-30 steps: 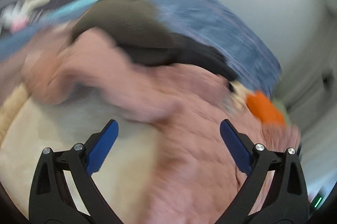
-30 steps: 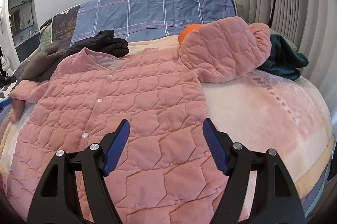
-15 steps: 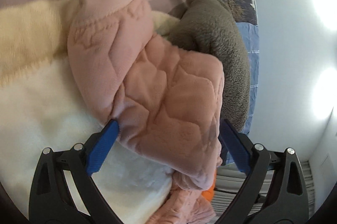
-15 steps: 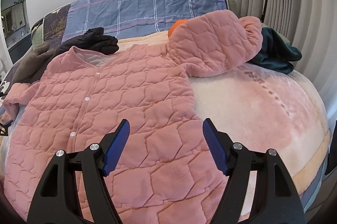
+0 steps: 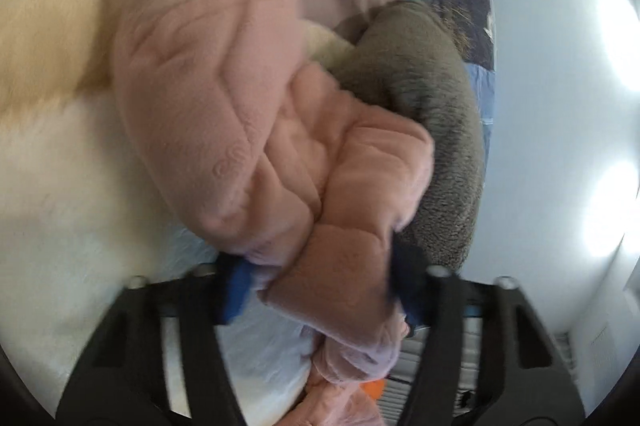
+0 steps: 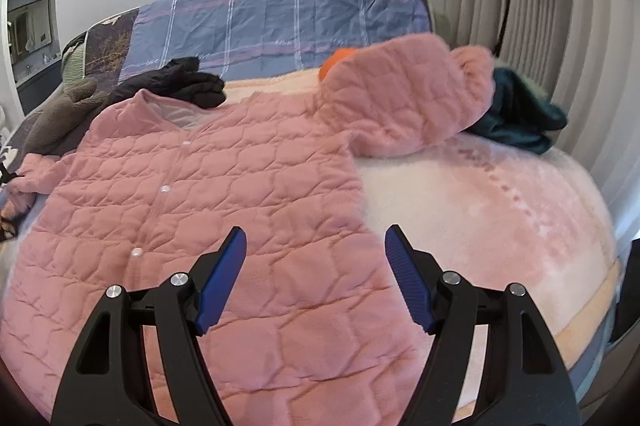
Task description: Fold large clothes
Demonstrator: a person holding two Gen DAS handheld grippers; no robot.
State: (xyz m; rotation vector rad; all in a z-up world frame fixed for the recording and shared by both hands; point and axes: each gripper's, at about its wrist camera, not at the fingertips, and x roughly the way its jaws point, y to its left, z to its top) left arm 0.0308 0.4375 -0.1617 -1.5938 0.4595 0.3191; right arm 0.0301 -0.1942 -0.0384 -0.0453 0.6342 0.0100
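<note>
My left gripper point(image 5: 320, 290) is closing its jaws on the sleeve point(image 5: 240, 113) of the pink quilted jacket point(image 6: 224, 209), with bunched sleeve cloth between the blue pads, which appear to press into it. My right gripper point(image 6: 316, 278) hangs with its jaws apart and nothing between them, above the jacket's lower hem. The jacket lies face up and buttoned on the cream blanket point(image 6: 480, 209), its other sleeve thrown up toward a dark teal garment point(image 6: 520, 117), with a black garment point(image 6: 188, 81) just past its collar.

No legible text, labels or numbers anywhere.
</note>
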